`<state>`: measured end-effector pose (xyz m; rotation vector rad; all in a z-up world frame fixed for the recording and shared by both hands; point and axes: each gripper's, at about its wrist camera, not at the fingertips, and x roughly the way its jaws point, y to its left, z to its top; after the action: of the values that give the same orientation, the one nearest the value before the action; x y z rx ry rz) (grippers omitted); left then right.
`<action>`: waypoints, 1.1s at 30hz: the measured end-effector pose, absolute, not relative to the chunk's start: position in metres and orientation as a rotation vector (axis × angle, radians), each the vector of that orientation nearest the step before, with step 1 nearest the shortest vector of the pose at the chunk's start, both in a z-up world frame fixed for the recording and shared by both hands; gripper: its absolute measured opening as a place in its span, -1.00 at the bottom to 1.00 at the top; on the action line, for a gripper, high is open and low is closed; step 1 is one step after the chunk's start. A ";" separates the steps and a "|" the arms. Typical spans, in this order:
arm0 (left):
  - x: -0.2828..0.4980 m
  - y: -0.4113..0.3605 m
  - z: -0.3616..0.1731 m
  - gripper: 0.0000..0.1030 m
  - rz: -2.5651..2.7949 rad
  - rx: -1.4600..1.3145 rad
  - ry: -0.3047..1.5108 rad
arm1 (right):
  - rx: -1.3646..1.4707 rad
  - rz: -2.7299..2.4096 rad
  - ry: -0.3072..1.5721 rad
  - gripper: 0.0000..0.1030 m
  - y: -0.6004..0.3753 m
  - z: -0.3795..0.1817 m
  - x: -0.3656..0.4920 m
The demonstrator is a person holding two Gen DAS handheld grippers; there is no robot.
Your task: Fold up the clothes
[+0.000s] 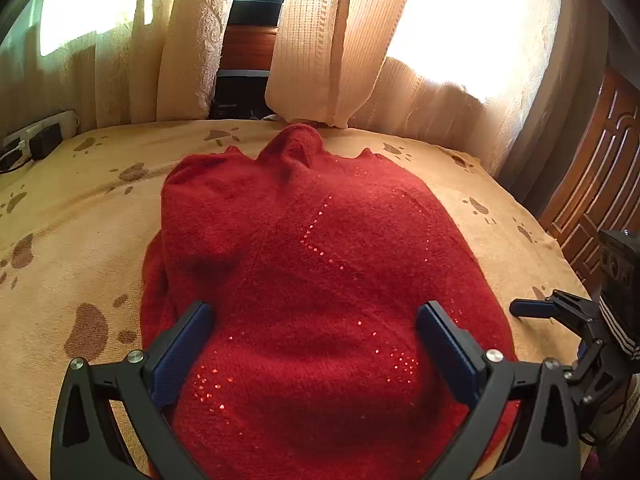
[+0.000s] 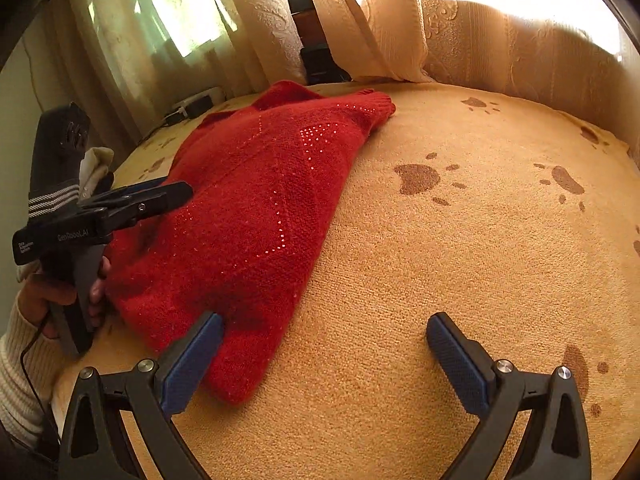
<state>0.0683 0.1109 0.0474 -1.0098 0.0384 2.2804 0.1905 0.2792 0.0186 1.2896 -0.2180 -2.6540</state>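
A red knitted sweater (image 1: pixel 304 264) with small sequins lies folded on a beige blanket with brown paw prints (image 1: pixel 60 248); its collar points toward the curtains. My left gripper (image 1: pixel 316 316) hovers over the sweater's near end, jaws wide open, nothing pinched. In the right wrist view the sweater (image 2: pixel 256 208) lies at left. My right gripper (image 2: pixel 324 328) is open above the sweater's near corner and bare blanket (image 2: pixel 460 248); its left fingertip (image 2: pixel 208 332) sits over the red edge. The left gripper (image 2: pixel 160 196) shows at the left, held by a hand.
Cream curtains (image 1: pixel 320 48) hang behind the bed, with a dark box (image 1: pixel 248 52) between them. A power strip with a plugged charger (image 1: pixel 40 140) lies at the far left. A carved wooden door (image 1: pixel 600 184) stands at right. A hand in a cream sleeve (image 2: pixel 24 356) holds the left tool.
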 end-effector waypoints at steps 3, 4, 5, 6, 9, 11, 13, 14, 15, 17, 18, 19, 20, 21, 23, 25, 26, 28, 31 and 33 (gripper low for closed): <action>0.069 0.110 0.048 0.99 2.274 -1.006 0.038 | 1.292 -2.643 -0.208 1.00 0.279 0.019 0.190; 0.069 0.109 0.048 0.99 2.268 -1.004 0.031 | 1.297 -2.637 -0.201 1.00 0.279 0.019 0.190; 0.070 0.106 0.050 0.99 2.263 -0.999 0.019 | 1.303 -2.631 -0.195 1.00 0.278 0.019 0.189; 0.071 0.104 0.052 0.99 2.258 -0.993 0.005 | 1.309 -2.624 -0.189 1.00 0.278 0.019 0.189; 0.078 0.083 0.065 0.99 2.281 -0.962 -0.108 | 1.306 -2.607 -0.189 1.00 0.279 0.019 0.190; 0.077 0.061 0.073 0.99 2.305 -0.948 -0.198 | 1.291 -2.607 -0.221 1.00 0.281 0.019 0.191; 0.071 0.034 0.079 0.99 2.335 -0.945 -0.302 | 1.276 -2.618 -0.263 1.00 0.283 0.020 0.193; 0.065 0.020 0.079 0.99 2.345 -0.959 -0.360 | 1.273 -2.624 -0.279 1.00 0.284 0.020 0.193; 0.058 0.006 0.077 0.99 2.352 -0.980 -0.420 | 1.269 -2.630 -0.295 1.00 0.284 0.020 0.194; 0.044 -0.020 0.068 0.99 2.363 -1.031 -0.549 | 1.254 -2.644 -0.344 1.00 0.285 0.024 0.196; 0.038 -0.031 0.062 0.99 2.365 -1.057 -0.612 | 1.238 -2.661 -0.362 1.00 0.284 0.027 0.198; 0.034 -0.038 0.056 0.99 2.353 -1.071 -0.655 | 1.224 -2.684 -0.361 1.00 0.280 0.032 0.199; 0.031 -0.044 0.050 0.99 2.341 -1.083 -0.696 | 1.205 -2.704 -0.335 1.00 0.275 0.039 0.200; 0.030 -0.043 0.046 0.99 2.328 -1.095 -0.695 | 1.161 -2.718 -0.284 1.00 0.265 0.047 0.202; 0.028 -0.042 0.037 0.99 2.303 -1.120 -0.690 | 1.035 -2.750 -0.061 1.00 0.232 0.065 0.212; 0.027 -0.035 0.033 0.99 2.290 -1.145 -0.644 | 0.894 -2.749 0.211 1.00 0.191 0.079 0.225; 0.028 -0.033 0.033 0.99 2.290 -1.150 -0.630 | 0.815 -2.731 0.371 1.00 0.167 0.085 0.233; 0.030 -0.031 0.035 0.99 2.290 -1.148 -0.618 | 0.688 -2.644 0.640 1.00 0.122 0.083 0.249; 0.034 -0.033 0.037 0.99 2.286 -1.133 -0.638 | 0.606 -2.476 0.893 0.87 0.071 0.066 0.260; 0.035 -0.038 0.037 0.99 2.282 -1.130 -0.673 | 0.630 -2.385 0.976 0.60 0.051 0.052 0.256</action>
<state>0.0346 -0.0380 0.0369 -1.1305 -0.6730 2.2819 0.2565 0.0511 0.0521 0.6297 0.9756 -2.3851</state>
